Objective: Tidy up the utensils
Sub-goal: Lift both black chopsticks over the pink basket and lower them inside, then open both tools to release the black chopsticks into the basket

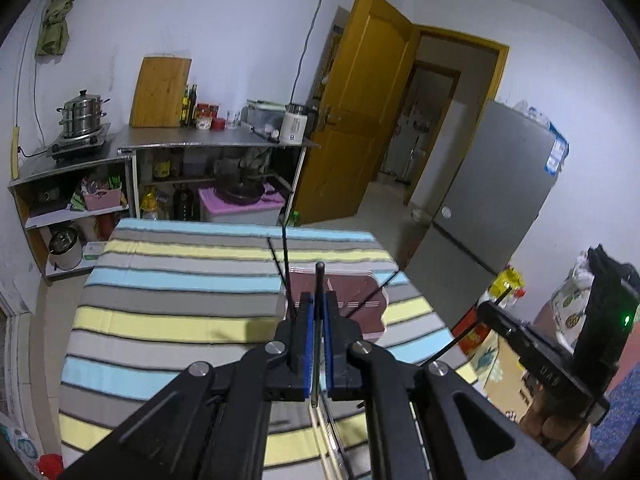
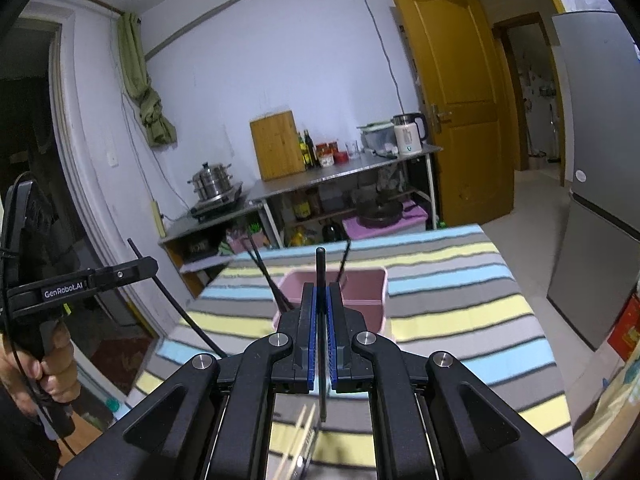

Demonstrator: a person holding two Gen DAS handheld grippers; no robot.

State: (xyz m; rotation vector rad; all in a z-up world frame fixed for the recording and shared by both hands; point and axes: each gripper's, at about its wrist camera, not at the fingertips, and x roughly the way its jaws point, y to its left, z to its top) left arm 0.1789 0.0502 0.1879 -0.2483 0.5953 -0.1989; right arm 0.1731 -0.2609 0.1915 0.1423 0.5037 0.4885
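Our left claw (image 1: 319, 304) is clenched on a black chopstick (image 1: 319, 280); our right claw (image 2: 320, 300) grips another (image 2: 320, 268). Both hover above the pink bin (image 2: 376, 280) on the striped worktop (image 2: 460, 300). Only the right view shows pale sticks (image 2: 298, 436), perhaps chopsticks, below.

— What's along the back wall?
— A steel counter (image 1: 208, 141) carrying a wooden cutting board (image 1: 160, 92) and a white kettle (image 1: 294, 123); a steamer pot (image 1: 82, 114) sits on a stove to its left.
— And the right side?
— A yellow door (image 2: 460, 92) standing open, then a grey fridge (image 2: 600, 168).
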